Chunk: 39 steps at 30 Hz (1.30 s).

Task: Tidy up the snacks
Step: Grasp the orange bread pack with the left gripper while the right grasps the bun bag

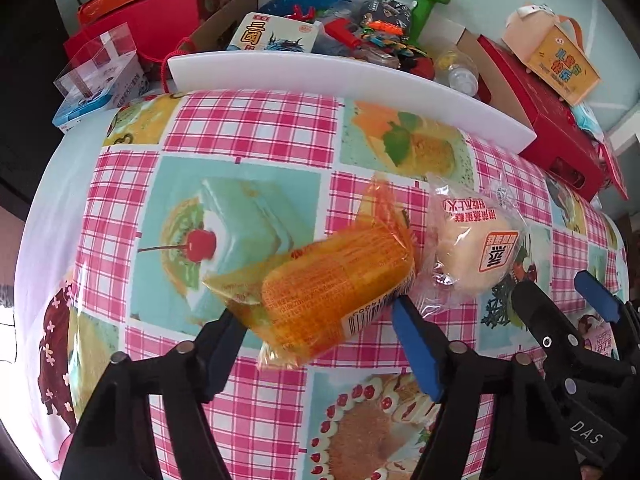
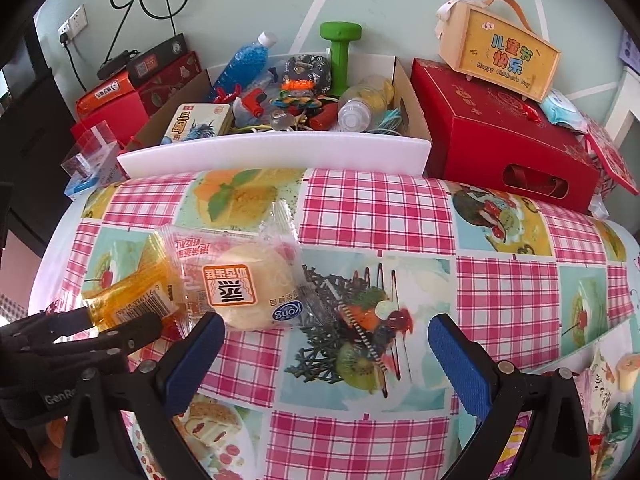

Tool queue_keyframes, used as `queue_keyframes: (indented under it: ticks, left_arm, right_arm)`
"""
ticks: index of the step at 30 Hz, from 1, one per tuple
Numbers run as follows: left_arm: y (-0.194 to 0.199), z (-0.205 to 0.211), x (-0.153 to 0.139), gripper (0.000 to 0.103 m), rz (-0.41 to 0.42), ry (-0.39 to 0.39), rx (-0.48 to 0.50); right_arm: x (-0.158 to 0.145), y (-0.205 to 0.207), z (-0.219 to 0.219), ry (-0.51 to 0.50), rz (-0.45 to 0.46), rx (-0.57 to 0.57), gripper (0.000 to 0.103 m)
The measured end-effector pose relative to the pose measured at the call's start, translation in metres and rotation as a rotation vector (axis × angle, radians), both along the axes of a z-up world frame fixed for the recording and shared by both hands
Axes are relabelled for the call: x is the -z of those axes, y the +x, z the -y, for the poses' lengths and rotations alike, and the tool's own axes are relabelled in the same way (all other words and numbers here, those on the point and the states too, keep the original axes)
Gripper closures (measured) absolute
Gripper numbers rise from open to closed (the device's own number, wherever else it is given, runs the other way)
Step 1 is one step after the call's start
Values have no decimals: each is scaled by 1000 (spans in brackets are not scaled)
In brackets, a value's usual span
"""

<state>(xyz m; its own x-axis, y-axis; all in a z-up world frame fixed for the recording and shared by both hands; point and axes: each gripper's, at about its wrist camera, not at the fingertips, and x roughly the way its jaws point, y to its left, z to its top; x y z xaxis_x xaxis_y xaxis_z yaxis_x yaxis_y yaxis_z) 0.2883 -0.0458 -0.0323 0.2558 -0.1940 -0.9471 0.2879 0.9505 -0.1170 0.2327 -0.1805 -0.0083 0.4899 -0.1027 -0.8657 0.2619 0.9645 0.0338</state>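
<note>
Snacks (image 1: 332,280) lie on checked tablecloth (image 1: 248,124) beside cluttered box (image 2: 408,96).

I see the worktop (image 2: 376,216) under a pink-check cloth with cake prints. A white foam board (image 2: 276,152) stands along its far edge, a cardboard box (image 2: 416,120) of toys behind it: blue bottle (image 2: 244,60), green dumbbell (image 2: 340,46), card tin (image 2: 198,124). A red gift box (image 2: 496,128) sits right of that, yellow carry case (image 2: 500,54) on top
</note>
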Motion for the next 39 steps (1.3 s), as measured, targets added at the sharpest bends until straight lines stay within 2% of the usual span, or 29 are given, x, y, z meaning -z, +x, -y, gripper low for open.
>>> queue_keyframes:
  ticks: [3,12,18,19,21,25,28,32,35,39]
  left_arm:
    - [-1,5,4,47,-4,16,3]
    - [4,-13,7,47,-5,22,-22]
    - [6,-25,1,46,2,47,-27]
    - [6,-27,0,45,2,47,-26]
    - [4,-31,-5,34,8,47,-22]
    - [1,-35,-19,24,39,46,-1]
    - [4,-36,-30,15,60,34,-20]
    - [12,-33,-34,12,70,21,-66]
    - [18,-28,-27,7,65,14,-91]
    - [23,-22,-19,6,41,-18,-120]
  right_arm:
    - [-2,1,0,19,5,-3,0]
    - [-3,19,-4,139,20,-20,0]
    - [6,40,-14,151,2,-16,0]
    - [9,43,-16,152,-7,-17,0]
    - [14,48,-17,151,-23,-14,0]
    - [24,52,-14,144,-54,4,0]
    - [26,50,-10,131,-60,11,0]
    - [24,47,-6,104,-60,15,0]
    - [23,46,-1,88,-62,27,1]
    - [25,44,6,105,-69,37,1]
